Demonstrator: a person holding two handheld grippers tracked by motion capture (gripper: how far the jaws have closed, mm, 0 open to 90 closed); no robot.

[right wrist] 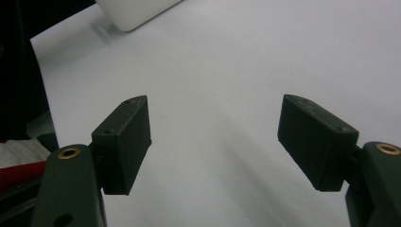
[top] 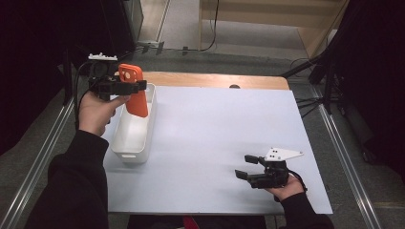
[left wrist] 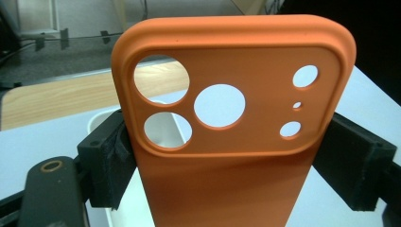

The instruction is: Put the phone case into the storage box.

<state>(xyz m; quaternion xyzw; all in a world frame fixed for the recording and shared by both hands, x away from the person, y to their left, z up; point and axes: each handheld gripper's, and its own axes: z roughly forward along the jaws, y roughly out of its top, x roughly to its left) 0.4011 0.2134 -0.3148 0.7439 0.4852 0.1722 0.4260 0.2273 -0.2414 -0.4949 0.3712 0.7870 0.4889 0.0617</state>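
Two hand-held grippers work over a white table [top: 215,143], whose far edge shows a strip of bare wood. Largest of the objects on it is a white rectangular plastic bin [top: 125,143], standing lengthwise along the table's left edge and reaching toward the far-left corner. Above the bin's far end hangs an orange silicone phone case [top: 135,93], upright, camera cut-outs uppermost, its lower end dipping below the bin's rim line as the high view shows it; whether it touches the bin's floor cannot be told. The left gripper [top: 125,87] has its jaws closed onto the case's two long edges, the black pads pressing each side just below the camera cut-outs, as the left gripper view confirms [left wrist: 227,137]. The right gripper [top: 248,167] rests near the table's near-right corner, jaws spread wide with nothing between them, bare table beneath [right wrist: 215,137].

Step in hand, as judged: the case is being carried at the bin, either lifted out or about to go in; the pictures do not settle which. If placing, the next move calls for lowering the case inside the walls before the jaws part; if removing, for raising it clear of the rim before moving sideways.
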